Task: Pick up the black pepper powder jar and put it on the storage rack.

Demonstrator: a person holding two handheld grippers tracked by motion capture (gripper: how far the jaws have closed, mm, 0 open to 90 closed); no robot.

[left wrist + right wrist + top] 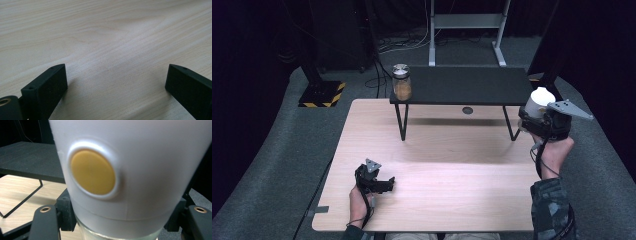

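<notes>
The light wooden counter (437,190) carries a black metal shelf (462,85) at its far edge. Right tool (539,117) grips the white plastic-lidded glass jar (539,102) aloft at right; keep it level when shelving. Left tool (382,184) rests open, empty.

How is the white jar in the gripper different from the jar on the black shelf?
The white jar has a white lid with a yellow button and is held up in the shut right gripper; the jar on the shelf has a silvery lid and stands free on the black shelf. The shelf jar's filling looks orange-brown. Both are lidded.
</notes>
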